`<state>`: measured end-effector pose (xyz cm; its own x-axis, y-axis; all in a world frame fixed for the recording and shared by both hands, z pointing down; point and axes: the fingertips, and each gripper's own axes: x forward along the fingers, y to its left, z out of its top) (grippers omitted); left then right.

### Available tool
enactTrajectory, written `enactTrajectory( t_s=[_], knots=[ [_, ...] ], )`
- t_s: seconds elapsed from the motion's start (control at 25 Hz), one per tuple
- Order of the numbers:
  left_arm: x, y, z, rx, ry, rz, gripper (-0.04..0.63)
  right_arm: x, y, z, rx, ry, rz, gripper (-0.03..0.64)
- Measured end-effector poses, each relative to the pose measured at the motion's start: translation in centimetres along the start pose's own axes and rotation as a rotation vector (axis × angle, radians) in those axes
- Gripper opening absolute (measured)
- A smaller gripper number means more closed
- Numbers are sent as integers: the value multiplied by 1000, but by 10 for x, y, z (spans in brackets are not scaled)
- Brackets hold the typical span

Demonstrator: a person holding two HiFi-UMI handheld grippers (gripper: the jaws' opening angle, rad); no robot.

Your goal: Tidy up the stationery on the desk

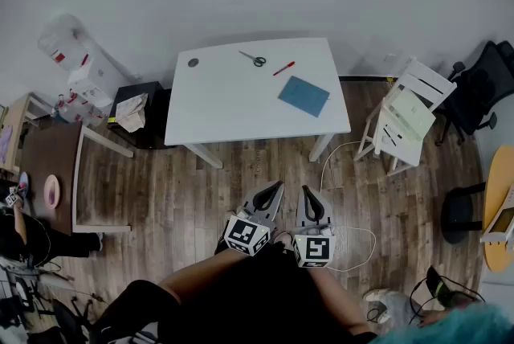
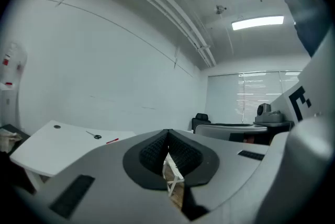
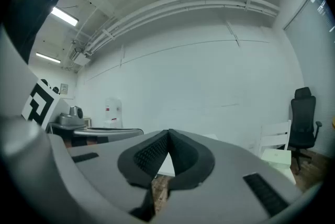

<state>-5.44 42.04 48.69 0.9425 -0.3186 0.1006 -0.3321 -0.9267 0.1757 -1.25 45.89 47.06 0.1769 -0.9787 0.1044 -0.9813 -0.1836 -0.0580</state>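
Left gripper (image 1: 279,186) and right gripper (image 1: 306,191) clenched empty, well short of desk (image 1: 225,105)
We should step close, then open 1 squarely over scissors (image 1: 254,59), clear of red pen (image 1: 283,68) and blue notebook (image 1: 304,96)

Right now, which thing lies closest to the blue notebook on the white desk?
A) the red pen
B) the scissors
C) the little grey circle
A: the red pen lies right beside the blue notebook, while the scissors lie farther off.
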Motion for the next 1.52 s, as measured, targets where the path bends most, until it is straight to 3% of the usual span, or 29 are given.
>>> enactTrajectory(
  t_s=[0.16,0.44,0.8,1.08,1.24,1.52],
  knots=[
    [6,-12,-14,-1,13,11,11,-10,-19,-16,34,6,-2,31],
    [17,-17,-22,-19,2,-37,11,-16,-46,-29,155,-28,-18,34],
    [79,4,-38,-61,54,-99,11,25,-77,-47,125,68,-55,34],
    [133,55,-50,-180,111,-72,11,101,-105,-47,118,142,-54,34],
    [172,95,-39,-179,128,-77,11,158,-121,-43,104,169,-46,34],
    [219,160,-36,-233,167,-119,11,237,-146,-49,119,245,-109,34]
  ],
)
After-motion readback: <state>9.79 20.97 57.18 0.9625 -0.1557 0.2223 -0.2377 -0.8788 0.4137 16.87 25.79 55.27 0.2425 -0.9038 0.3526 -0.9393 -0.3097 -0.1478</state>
